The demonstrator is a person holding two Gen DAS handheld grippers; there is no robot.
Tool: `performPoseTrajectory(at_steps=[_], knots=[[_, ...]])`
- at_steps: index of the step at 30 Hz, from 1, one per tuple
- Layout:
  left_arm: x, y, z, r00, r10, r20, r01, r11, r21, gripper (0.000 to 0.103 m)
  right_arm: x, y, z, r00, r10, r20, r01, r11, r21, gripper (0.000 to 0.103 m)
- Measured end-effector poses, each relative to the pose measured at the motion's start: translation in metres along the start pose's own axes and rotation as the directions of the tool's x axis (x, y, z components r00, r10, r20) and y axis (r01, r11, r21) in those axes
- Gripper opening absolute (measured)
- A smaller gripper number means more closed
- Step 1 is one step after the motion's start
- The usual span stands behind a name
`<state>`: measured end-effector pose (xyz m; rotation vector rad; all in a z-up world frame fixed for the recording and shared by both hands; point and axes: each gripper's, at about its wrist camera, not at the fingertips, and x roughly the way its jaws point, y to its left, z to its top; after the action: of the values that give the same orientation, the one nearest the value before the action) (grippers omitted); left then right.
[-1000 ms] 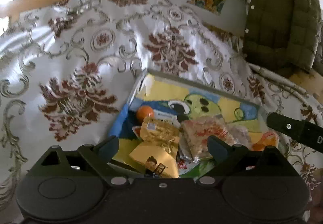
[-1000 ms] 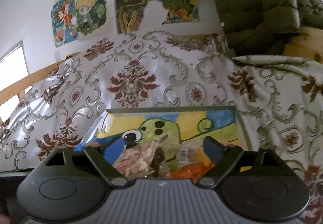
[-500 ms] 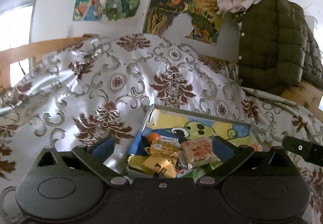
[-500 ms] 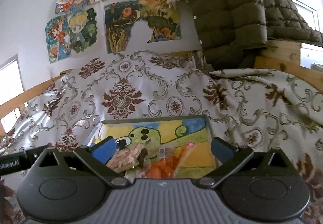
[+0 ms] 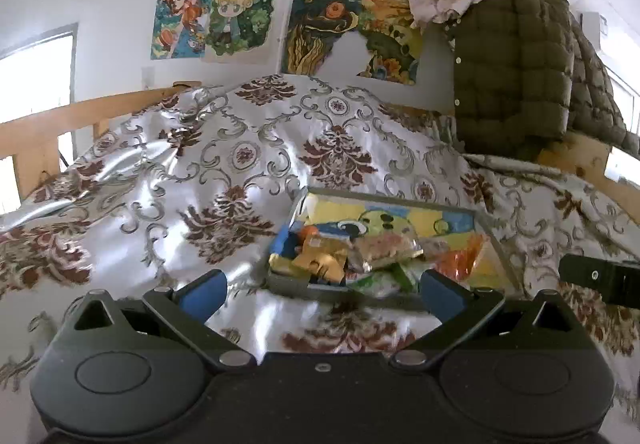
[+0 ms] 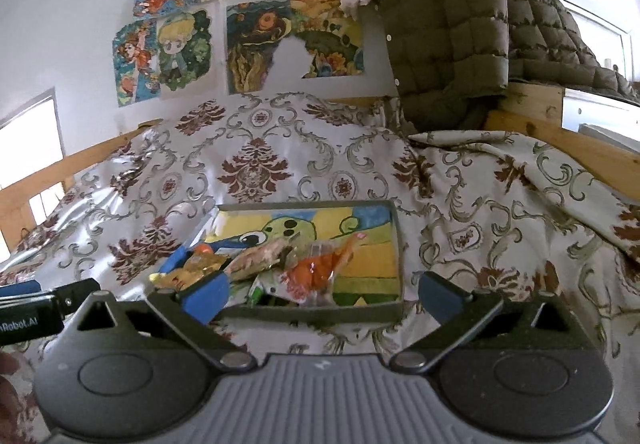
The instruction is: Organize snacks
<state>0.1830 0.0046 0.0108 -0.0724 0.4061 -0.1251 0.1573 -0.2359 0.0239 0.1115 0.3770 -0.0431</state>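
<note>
Cartoon posters (image 5: 248, 16) cover the white wall behind a bed whose cream bedspread (image 5: 224, 172) carries brown and grey damask swirls, with an olive quilted jacket (image 5: 516, 68) hung over the wooden frame on the right. Near the foot of the bedspread lies a shallow grey-rimmed tray (image 6: 312, 313) with a painted green cartoon creature on its floor. Snacks are heaped at the tray's near-left part: a gold-yellow packet (image 5: 322, 262), a clear packet of pinkish biscuits (image 5: 384, 248), an orange wrapper (image 6: 316, 268), a green-and-white packet (image 5: 384, 278) and a small orange ball (image 5: 307, 231) by the left wall. Both tools hover just short of the tray's near rim. The left tool (image 5: 322, 290) has its blue-padded fingers spread wide with nothing between them, and the right tool (image 6: 322, 294) is likewise spread wide and empty-handed, its body showing at the right edge of the left wrist view.
</note>
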Motion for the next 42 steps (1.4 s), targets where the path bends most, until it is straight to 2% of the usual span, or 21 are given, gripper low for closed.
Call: performPoseTrajectory(at_steps=[10, 19, 30, 42], knots=[[-0.041, -0.007, -0.025, 0.999, 0.022, -0.023, -0.021, 0.999, 0.043, 0.102, -0.044, 0.011, -0.033, 0.999, 0.012, -0.036, -0.015, 0.997, -0.074, 0.103], [-0.056, -0.012, -0.043, 0.997, 0.043, -0.066, -0.039, 0.997, 0.063, 0.102, -0.066, -0.002, -0.045, 0.999, -0.011, -0.042, 0.009, 0.999, -0.039, 0.103], [-0.067, -0.010, -0.048, 0.994, 0.076, -0.076, -0.073, 0.996, 0.042, 0.102, -0.077, -0.009, -0.053, 0.998, -0.022, -0.055, 0.021, 1.000, -0.017, 0.103], [-0.069, -0.012, -0.048, 0.993, 0.082, -0.079, -0.078, 0.995, 0.055, 0.102, -0.074, -0.008, -0.055, 0.997, -0.016, -0.070, 0.015, 1.000, -0.015, 0.103]])
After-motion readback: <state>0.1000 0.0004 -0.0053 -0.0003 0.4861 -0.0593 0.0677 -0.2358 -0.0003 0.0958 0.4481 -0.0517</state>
